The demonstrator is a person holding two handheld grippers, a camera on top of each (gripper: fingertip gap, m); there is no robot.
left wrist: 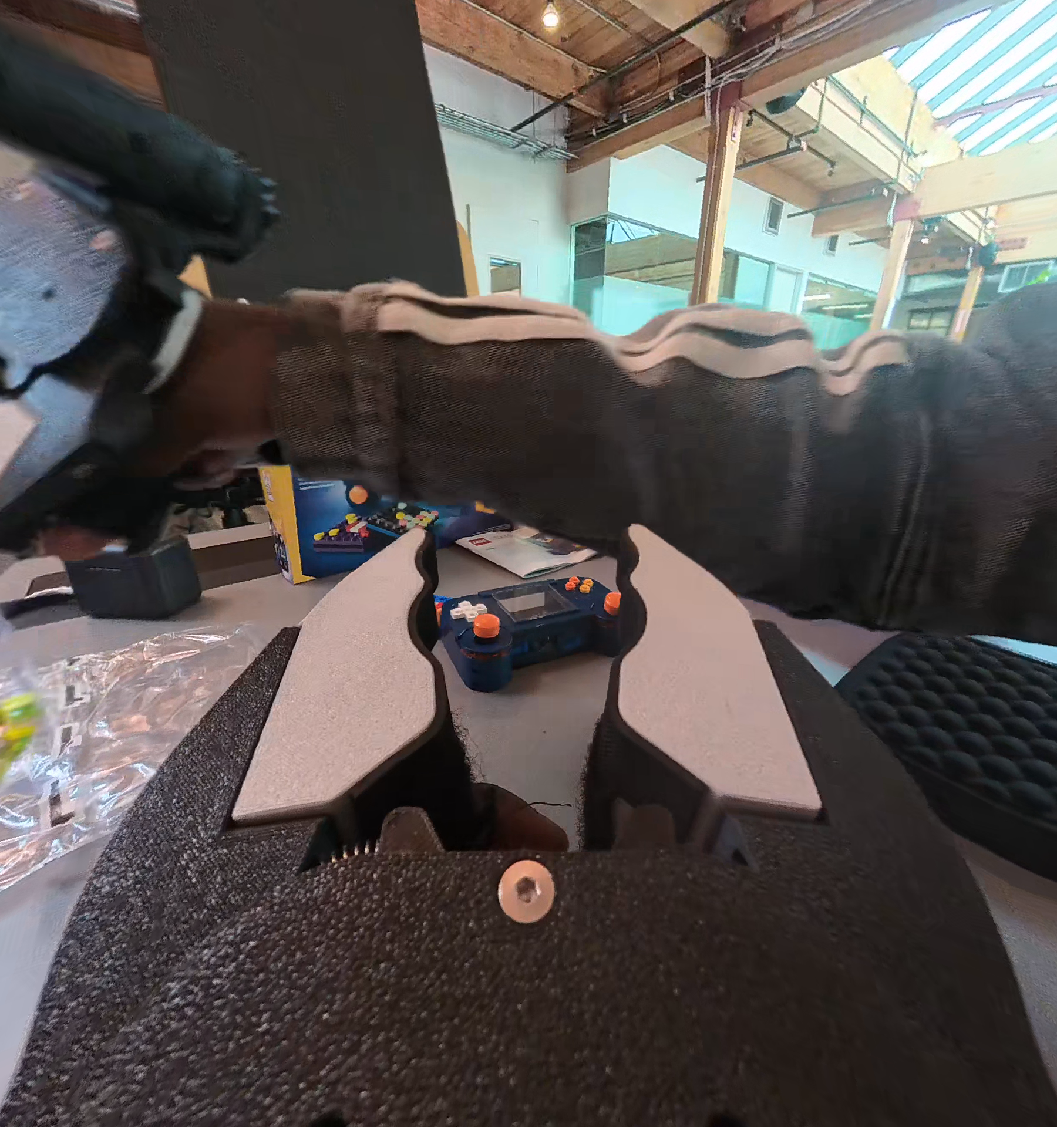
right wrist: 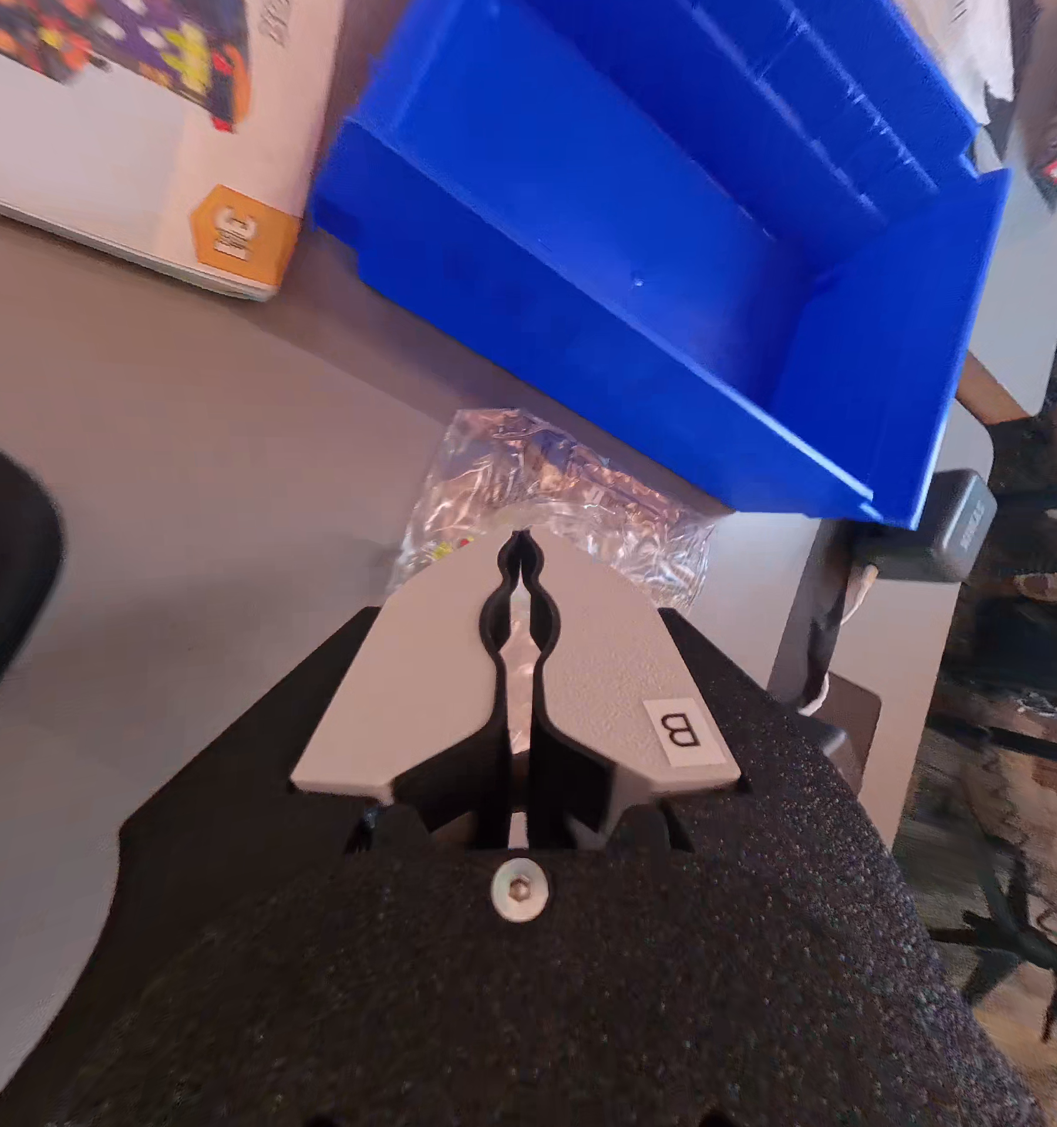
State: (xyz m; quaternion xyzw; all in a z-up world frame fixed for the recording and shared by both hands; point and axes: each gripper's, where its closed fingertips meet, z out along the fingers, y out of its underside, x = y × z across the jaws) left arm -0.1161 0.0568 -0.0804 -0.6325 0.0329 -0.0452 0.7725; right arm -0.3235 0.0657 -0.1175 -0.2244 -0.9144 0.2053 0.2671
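Observation:
My right gripper [right wrist: 520,538] is shut, its tips pinching the edge of a crumpled clear plastic bag [right wrist: 581,488]. The bag sits just in front of a blue plastic bin [right wrist: 636,256]; plastic also shows between the fingers. My left gripper [left wrist: 526,536] is open and empty above the grey table [left wrist: 514,719]. A dark blue brick-built game controller [left wrist: 532,628] with orange buttons lies on the table just beyond its fingertips. A person's dark-sleeved arm [left wrist: 666,439] crosses above it to the left, holding the blurred right gripper body [left wrist: 44,317].
A second clear bag [left wrist: 87,732] with yellow-green pieces lies at the left. A toy box [left wrist: 343,524], a booklet [left wrist: 532,549] and a small black block [left wrist: 135,579] stand behind the controller. A black dimpled pad [left wrist: 971,744] lies at the right. A printed box [right wrist: 117,122] lies left of the bin. The table edge [right wrist: 941,640] is at the right.

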